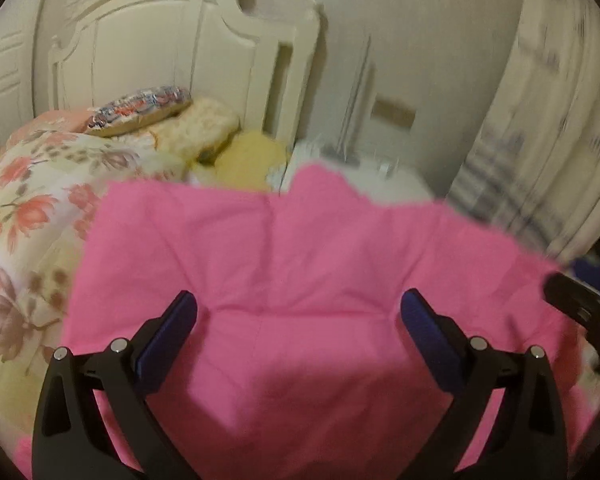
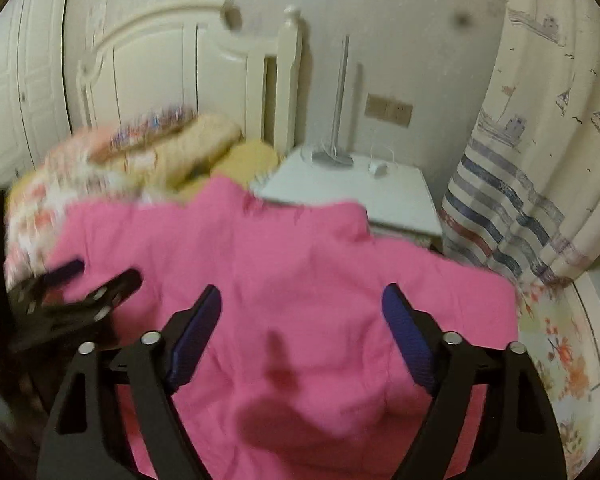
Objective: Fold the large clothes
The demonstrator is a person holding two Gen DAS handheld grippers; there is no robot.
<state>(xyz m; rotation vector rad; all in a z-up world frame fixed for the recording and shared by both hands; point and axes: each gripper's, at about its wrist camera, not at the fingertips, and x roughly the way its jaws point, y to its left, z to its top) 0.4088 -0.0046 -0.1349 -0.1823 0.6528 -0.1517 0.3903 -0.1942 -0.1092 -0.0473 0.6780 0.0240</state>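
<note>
A large pink garment [image 1: 300,272] lies spread over the bed, creased across its middle. My left gripper [image 1: 298,312] hovers above it, open, its blue pads wide apart with nothing between them. The same pink garment [image 2: 292,272] fills the right wrist view, with a rounded fold near the bottom. My right gripper [image 2: 302,308] hangs over it, open, its blue fingers [image 2: 198,332] clear of the cloth. In the right wrist view the left gripper [image 2: 88,284] shows blurred at the left edge. A black part of the right gripper [image 1: 580,300] shows at the right edge of the left wrist view.
A floral quilt [image 1: 28,232] and pillows [image 1: 140,110] lie at the left below a cream headboard [image 1: 160,48]. A white bedside table [image 2: 364,192] with a lamp stand [image 2: 336,120] stands at the right. A striped curtain [image 2: 532,160] hangs at the far right.
</note>
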